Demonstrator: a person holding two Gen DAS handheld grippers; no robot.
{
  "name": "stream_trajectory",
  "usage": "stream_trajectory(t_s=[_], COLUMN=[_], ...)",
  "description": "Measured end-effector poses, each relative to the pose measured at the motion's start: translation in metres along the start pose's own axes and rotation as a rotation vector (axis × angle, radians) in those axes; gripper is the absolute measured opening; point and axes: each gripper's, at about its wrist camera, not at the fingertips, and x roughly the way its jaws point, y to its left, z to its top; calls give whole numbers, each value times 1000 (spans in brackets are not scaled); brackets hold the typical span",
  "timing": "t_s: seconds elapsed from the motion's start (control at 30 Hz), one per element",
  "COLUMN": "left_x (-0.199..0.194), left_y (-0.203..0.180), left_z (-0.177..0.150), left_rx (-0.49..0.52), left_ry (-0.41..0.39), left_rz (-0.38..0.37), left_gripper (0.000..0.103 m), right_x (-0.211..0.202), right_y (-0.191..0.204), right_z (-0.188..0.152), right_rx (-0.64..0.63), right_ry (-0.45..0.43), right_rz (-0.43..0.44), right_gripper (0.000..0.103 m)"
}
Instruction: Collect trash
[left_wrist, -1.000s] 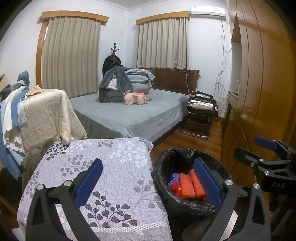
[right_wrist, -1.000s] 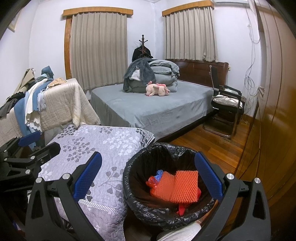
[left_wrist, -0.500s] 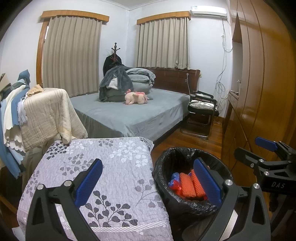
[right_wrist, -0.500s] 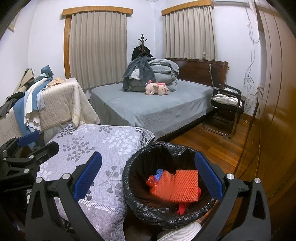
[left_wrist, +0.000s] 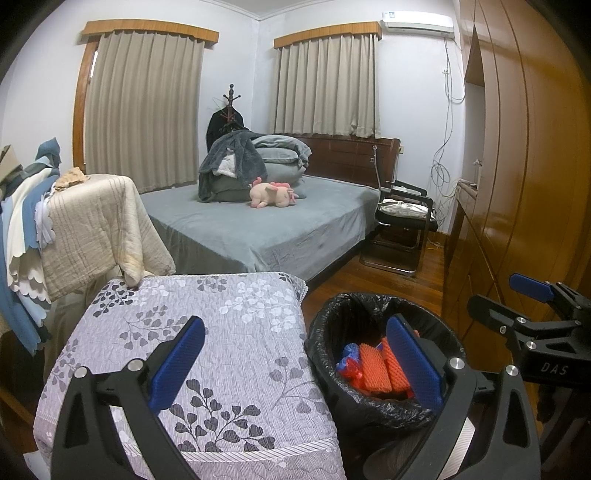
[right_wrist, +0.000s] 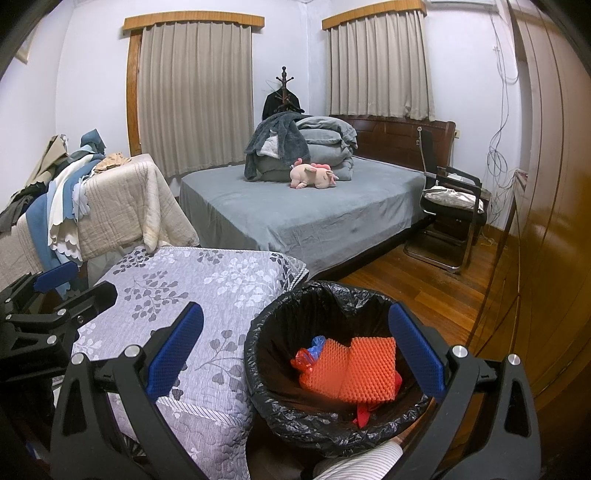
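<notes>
Beside the leaf-print quilted table (right_wrist: 221, 295), nothing's moved lately: orange foam mesh wrap (right_wrist: 354, 369) already sits in the black-lined round bin (right_wrist: 280, 417), both grippers (left_wrist: 295, 365) (right_wrist: 295, 362) spread wide, empty.

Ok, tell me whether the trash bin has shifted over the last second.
No real shift. In the right wrist view the trash bin sits against the same corner of the floral quilt; the slight drift in frame looks like camera motion. Orange foam lies inside.
</notes>
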Motion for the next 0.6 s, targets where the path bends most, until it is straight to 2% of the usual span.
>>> stream_trajectory(t_s=[0.6], left_x=[2], left_y=[-1], left_z=[1], left_rx=[0], left_ry=[2], left_rz=[0], left_gripper=[97], right_x=[-1], right_y=[0], right_z=[0], right_rx=[1], right_ry=[3], right_rz=[0], right_gripper=[98])
